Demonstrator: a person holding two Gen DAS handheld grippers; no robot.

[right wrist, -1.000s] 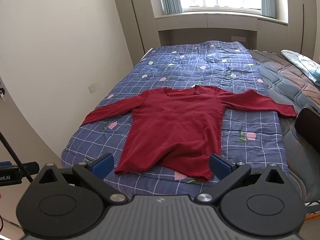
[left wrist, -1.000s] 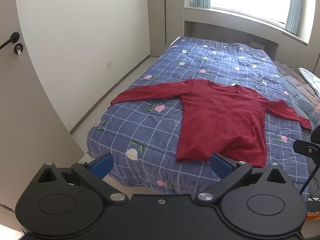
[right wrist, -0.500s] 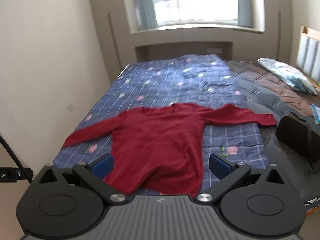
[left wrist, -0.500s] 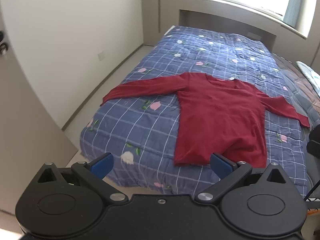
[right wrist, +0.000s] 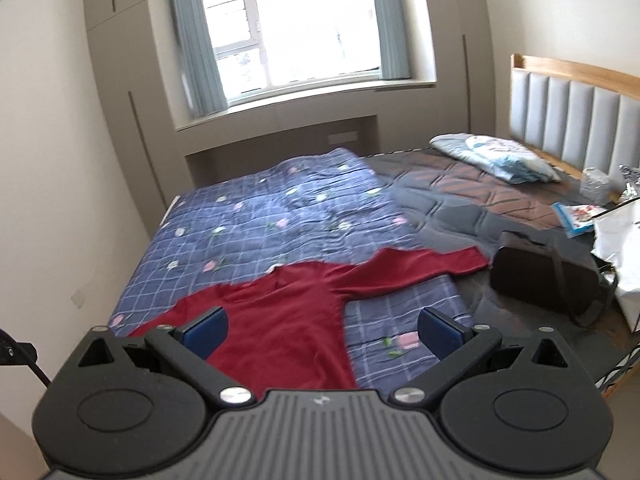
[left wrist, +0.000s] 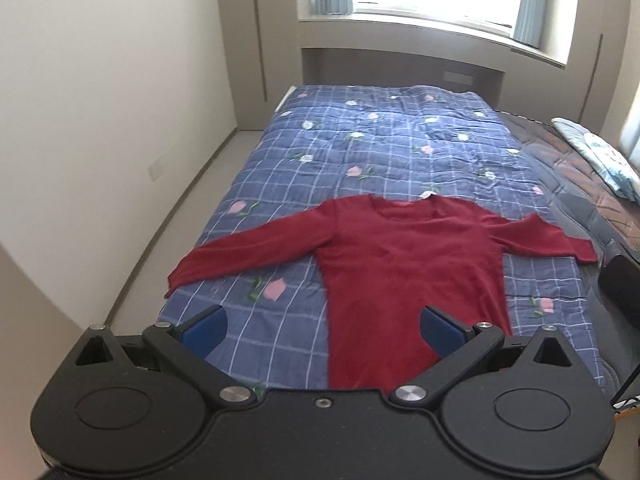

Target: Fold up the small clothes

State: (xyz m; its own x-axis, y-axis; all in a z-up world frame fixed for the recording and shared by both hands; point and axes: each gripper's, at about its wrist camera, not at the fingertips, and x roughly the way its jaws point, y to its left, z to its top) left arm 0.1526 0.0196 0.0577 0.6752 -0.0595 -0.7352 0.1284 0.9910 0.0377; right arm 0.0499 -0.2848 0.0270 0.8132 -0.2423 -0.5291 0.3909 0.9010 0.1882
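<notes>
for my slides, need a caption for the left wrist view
Open left gripper above a red long-sleeved top spread flat on a blue checked quilt.

Left gripper (left wrist: 323, 330) up in the air, jaws spread wide, blue pads (left wrist: 204, 330) well apart, nothing between them. Pointing forward and tilted slightly down, level side to side. Right gripper (right wrist: 322, 330) likewise raised, jaws wide, blue pads (right wrist: 442, 330) far apart and bare, nothing pinched. Aimed forward, tipped less steeply than the left. Neither touching anything. Hands and arms behind both out of view.
</notes>
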